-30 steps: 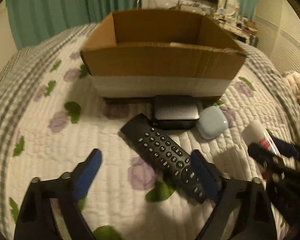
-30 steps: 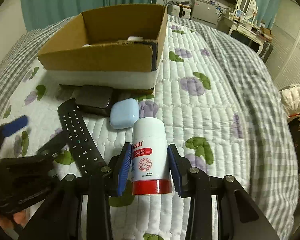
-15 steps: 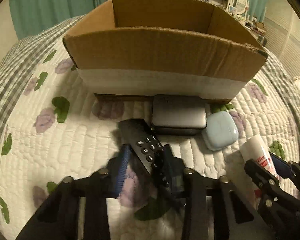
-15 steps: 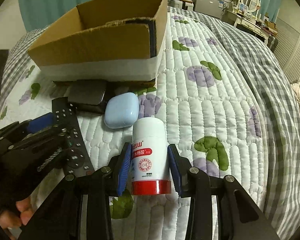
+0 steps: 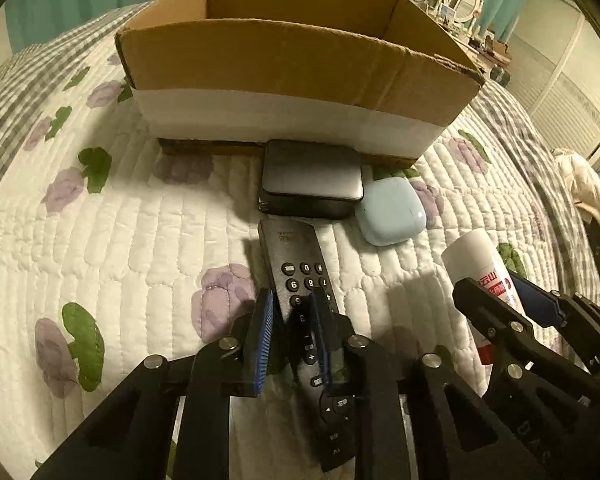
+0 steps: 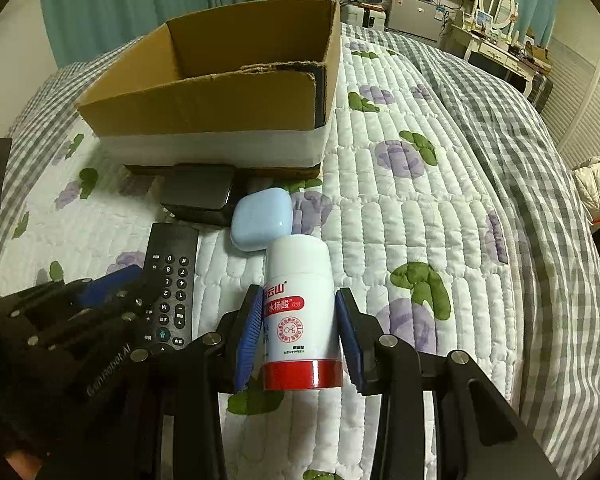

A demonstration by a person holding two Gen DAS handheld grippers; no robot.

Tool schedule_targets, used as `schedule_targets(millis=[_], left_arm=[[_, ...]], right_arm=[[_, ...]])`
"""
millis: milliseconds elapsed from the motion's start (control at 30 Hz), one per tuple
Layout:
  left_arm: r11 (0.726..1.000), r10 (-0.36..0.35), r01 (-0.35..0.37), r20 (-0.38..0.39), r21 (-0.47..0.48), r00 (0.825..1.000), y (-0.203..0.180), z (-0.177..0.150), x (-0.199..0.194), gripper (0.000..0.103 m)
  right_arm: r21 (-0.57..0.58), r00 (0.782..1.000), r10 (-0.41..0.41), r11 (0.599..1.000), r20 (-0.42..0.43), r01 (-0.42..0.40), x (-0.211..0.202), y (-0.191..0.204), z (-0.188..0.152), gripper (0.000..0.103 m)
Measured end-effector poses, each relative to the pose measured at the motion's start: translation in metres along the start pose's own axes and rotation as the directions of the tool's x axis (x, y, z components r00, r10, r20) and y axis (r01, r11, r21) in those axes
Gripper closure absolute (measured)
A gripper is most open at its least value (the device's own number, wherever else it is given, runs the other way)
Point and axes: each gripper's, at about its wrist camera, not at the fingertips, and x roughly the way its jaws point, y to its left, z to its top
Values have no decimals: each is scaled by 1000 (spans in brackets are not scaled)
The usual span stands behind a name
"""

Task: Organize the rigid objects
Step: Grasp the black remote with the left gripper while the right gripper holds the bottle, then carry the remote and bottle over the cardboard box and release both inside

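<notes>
Gripped off-centre by the left tongs (image 5: 292, 320), remote (image 5: 300, 304) on the bed (image 5: 140, 240), and by the right tongs (image 6: 298, 332), bottle (image 6: 298, 308) — liable to tip or slip when lifted toward the box (image 5: 292, 60).

You can't see inside the box (image 5: 292, 60). Your left fingers (image 5: 262, 344) hide the middle of the remote (image 5: 296, 256). The bottle's (image 6: 298, 312) small print is too tiny to read.
</notes>
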Motion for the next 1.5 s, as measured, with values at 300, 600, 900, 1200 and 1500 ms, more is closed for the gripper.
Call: schedule_targets(millis=[300, 600, 900, 1200, 1500], left_arm=[[997, 49, -49, -2, 67, 999, -11, -13, 17, 43], [993, 33, -39, 60, 111, 998, -29, -9, -7, 82], [987, 14, -34, 133, 155, 991, -13, 29, -65, 83], [988, 18, -52, 227, 145, 974, 9, 98, -102, 83], [976, 56, -108, 259, 191, 964, 16, 167, -72, 82]], right_arm=[[39, 1000, -14, 999, -9, 14, 7, -14, 1, 67], [86, 1000, -2, 996, 3, 1, 4, -26, 2, 67], [56, 996, 46, 997, 79, -51, -34, -12, 26, 67], [-9, 983, 54, 999, 176, -53, -68, 3, 90, 67], [-48, 969, 78, 996, 233, -69, -58, 7, 178, 67]])
